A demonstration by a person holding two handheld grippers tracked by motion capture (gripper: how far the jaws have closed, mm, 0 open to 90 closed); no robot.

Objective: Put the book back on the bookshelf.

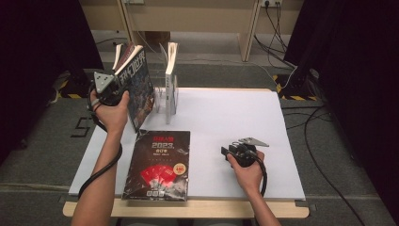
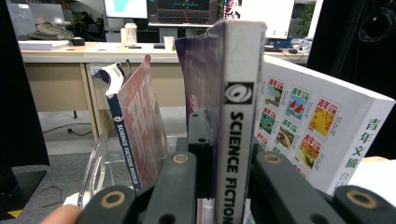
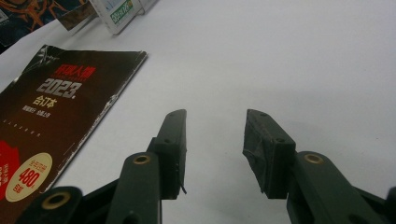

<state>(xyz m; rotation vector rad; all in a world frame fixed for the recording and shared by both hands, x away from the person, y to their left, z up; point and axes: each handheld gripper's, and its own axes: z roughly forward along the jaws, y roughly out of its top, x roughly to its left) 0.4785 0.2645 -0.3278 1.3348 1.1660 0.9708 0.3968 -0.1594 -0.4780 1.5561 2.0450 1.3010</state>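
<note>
Upright at the far left of the white table (image 1: pixel 235 122), a thick dark-covered Science Fiction World magazine (image 1: pixel 140 87) is clamped by its spine between the jaws of the left gripper (image 1: pixel 120 82), which a hand holds above the table's far-left corner. Seen along that gripper (image 2: pixel 219 186), the white spine (image 2: pixel 233 140) runs straight up between the two black jaws, its long axis vertical and its lower end hidden by them. Just beyond stands a clear plastic book rack (image 1: pixel 162 96): a thinner red-covered magazine (image 2: pixel 140 135) leans in it to the left, and a white paperback with small colour pictures on its cover (image 2: pixel 317 126) stands to the right. The coming move seems to turn on the gap between those two, which lies directly ahead of the held magazine, so the left hand is the one placed to slot it in. Nearer, a black magazine marked 2023 (image 1: pixel 162 162) lies flat on the table. The right gripper (image 1: pixel 230 151) rests near the right, jaws apart and holding nothing (image 3: pixel 212 144).
</note>
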